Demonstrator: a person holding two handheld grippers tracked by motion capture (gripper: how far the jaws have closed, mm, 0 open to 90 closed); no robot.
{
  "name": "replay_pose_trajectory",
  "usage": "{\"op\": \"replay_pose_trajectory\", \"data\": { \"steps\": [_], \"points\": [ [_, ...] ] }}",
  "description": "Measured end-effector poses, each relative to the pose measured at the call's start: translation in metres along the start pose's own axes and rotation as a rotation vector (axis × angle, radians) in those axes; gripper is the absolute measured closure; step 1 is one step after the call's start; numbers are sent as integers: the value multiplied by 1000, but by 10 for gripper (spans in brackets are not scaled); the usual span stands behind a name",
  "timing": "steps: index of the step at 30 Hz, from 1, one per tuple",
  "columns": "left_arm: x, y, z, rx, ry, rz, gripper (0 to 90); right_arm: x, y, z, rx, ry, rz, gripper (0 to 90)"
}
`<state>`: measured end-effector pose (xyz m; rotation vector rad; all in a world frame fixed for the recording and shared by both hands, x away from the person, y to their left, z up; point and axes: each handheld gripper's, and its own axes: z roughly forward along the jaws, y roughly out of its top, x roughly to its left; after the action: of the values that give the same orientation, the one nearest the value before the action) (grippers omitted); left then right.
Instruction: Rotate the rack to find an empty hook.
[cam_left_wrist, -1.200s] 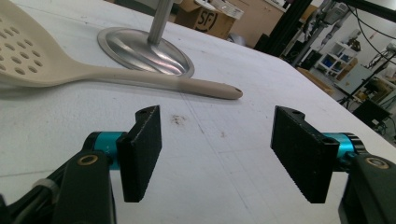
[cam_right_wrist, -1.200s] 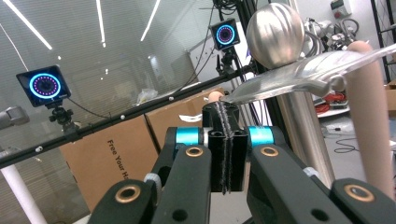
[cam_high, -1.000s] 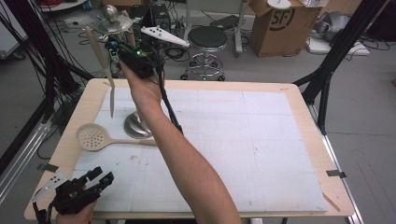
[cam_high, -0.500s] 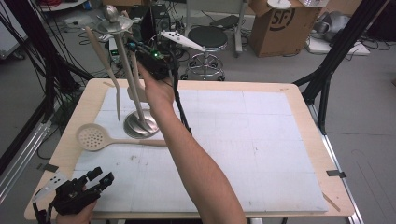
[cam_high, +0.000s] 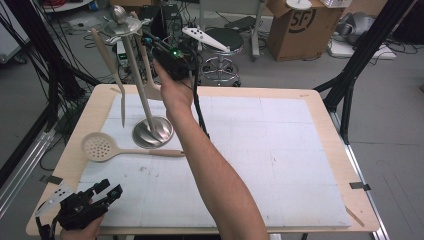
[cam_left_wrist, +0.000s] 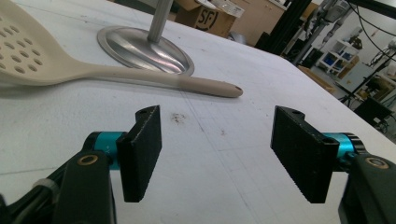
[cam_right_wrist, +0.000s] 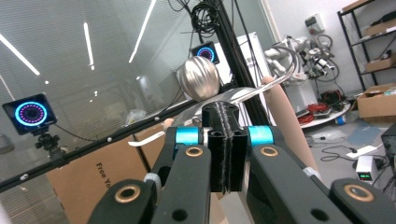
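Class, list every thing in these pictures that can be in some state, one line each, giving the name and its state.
Utensil stand: upright on the table, tools hanging from its top.
Slotted spoon: lying flat on the table beside the stand's base.
Hanging fork: hooked on the stand, tines down.
Left gripper: open, nothing between its fingers.
Right gripper: shut, raised near the stand's top.

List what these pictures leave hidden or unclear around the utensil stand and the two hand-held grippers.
- Right hand-held gripper: in the right gripper view its jaws are pressed together; whether they pinch anything thin is unclear. In the high view the hand covers them.
- Utensil stand: hooks at its top are too small in the high view; its pole is cut off by the top edge in the left gripper view.
- Slotted spoon: bowl cut off by the left edge of the left gripper view.
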<state>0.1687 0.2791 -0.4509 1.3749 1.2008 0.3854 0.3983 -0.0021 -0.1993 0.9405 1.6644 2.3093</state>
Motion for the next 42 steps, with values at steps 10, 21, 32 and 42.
{"op": "replay_pose_trajectory", "data": {
  "steps": [10, 21, 32, 42],
  "points": [
    [-1, 0, 1, 3, -1, -2, 343, 4, 1, -2, 14, -11, -26, 900],
    [-1, -1, 2, 7, -3, 1, 343, 4, -2, -3, 28, -10, -37, 900],
    [0, 0, 0, 7, -2, 0, 343, 6, -11, -5, 66, -7, -37, 861],
    [-1, -1, 1, 8, -2, 1, 343, -12, -21, -17, 91, -53, 36, 634]
  ]
}}
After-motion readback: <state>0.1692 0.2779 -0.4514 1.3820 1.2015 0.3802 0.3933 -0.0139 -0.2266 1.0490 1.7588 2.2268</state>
